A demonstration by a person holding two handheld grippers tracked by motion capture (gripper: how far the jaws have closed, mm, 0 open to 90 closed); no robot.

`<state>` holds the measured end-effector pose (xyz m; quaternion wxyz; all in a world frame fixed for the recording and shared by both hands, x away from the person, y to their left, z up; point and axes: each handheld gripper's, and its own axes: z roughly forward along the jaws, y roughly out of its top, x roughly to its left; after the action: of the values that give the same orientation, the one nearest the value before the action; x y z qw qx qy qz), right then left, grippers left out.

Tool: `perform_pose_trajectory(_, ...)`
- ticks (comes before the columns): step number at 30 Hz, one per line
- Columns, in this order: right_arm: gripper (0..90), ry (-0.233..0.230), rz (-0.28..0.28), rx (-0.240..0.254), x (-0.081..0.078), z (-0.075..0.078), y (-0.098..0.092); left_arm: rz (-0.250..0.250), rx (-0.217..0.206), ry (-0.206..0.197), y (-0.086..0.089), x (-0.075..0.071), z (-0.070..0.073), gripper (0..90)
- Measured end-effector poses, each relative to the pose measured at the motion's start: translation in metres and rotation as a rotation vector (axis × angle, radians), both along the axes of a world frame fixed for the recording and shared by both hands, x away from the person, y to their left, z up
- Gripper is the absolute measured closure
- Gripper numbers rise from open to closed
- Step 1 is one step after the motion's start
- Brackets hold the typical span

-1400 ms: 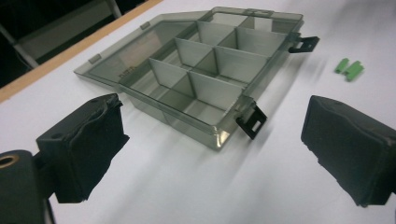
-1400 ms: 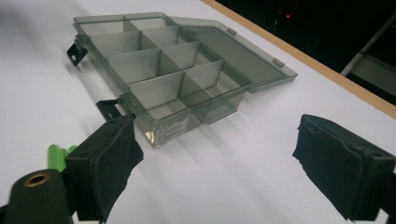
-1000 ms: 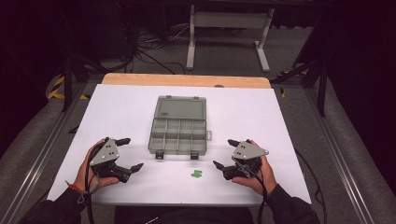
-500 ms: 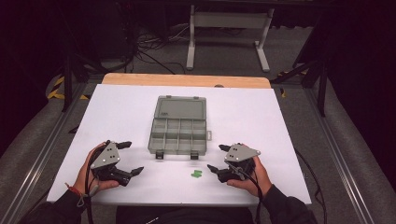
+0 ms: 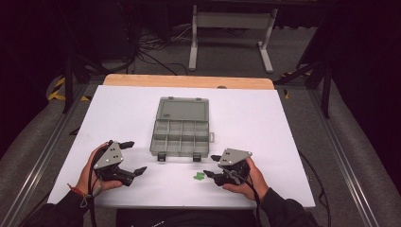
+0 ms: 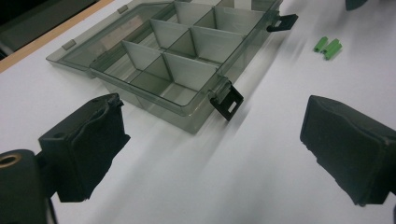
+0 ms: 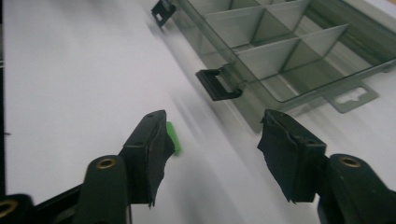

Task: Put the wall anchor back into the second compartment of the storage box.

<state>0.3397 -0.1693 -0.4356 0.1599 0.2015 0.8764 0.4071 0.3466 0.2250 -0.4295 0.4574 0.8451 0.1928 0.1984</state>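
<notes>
My right gripper has its jaws about half open, and they have just been closing; nothing is between them yet. In the right gripper view the small green piece peeks out from behind the left-hand pad, so it lies just beside that jaw rather than in the gap. I judge I narrowed the jaws early because the piece is small and a wide spread would only make the aim sloppy. From the high view the green pieces lie on the white table right at the tips of this gripper, near the front edge of the clear compartment box but apart from it.

My left gripper stands wide open and holds nothing; in the left gripper view bare table shows between its two pads. It points toward the box's near left corner, I think so it can steady the box if the box slides.

The box lies open in the middle of the table, lid folded flat to the far side, its two black latches hanging toward me. That leaves every compartment open from above, and all look empty. The pieces lie just in front of it, so the carry should be short once I have shifted the jaws sideways to straddle one
</notes>
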Motion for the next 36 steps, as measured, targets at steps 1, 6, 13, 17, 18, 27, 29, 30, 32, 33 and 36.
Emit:
perform_pose_trajectory(1,46.1,0.003,0.003,-0.005,0.000,-0.001,0.002,0.000,-0.003,0.002,0.001,0.000,0.000,7.1)
perform_pose_trajectory(6,55.6,0.045,0.039,-0.030,0.006,-0.006,0.012,-0.001,-0.014,0.002,0.002,0.001,0.001,7.1)
perform_pose_trajectory(13,63.6,0.094,0.068,-0.059,0.012,-0.013,0.021,-0.001,-0.018,-0.005,0.003,-0.001,0.002,7.0)
perform_pose_trajectory(17,64.7,0.105,0.069,-0.070,0.015,-0.015,0.023,-0.002,-0.024,-0.005,0.003,-0.002,0.003,7.3)
perform_pose_trajectory(18,65.0,0.106,0.069,-0.072,0.016,-0.015,0.024,-0.001,-0.026,-0.006,0.003,-0.001,0.003,7.3)
perform_pose_trajectory(27,73.1,0.147,0.107,-0.077,0.022,-0.017,0.026,-0.003,-0.030,0.004,0.002,0.001,0.002,7.1)
perform_pose_trajectory(29,74.6,0.142,0.116,-0.093,0.021,-0.018,0.028,0.000,-0.035,0.002,0.003,0.001,0.002,6.9)
perform_pose_trajectory(30,76.9,0.143,0.118,-0.093,0.022,-0.018,0.029,0.002,-0.035,0.003,0.003,0.002,0.002,6.8)
perform_pose_trajectory(32,79.7,0.145,0.120,-0.090,0.022,-0.018,0.029,0.001,-0.033,0.004,0.004,0.002,0.002,6.9)
perform_pose_trajectory(33,82.5,0.144,0.121,-0.091,0.022,-0.018,0.029,0.001,-0.033,0.004,0.004,0.003,0.002,6.9)
perform_pose_trajectory(36,84.9,0.140,0.126,-0.095,0.021,-0.018,0.030,0.001,-0.033,0.005,0.003,0.002,0.002,6.8)
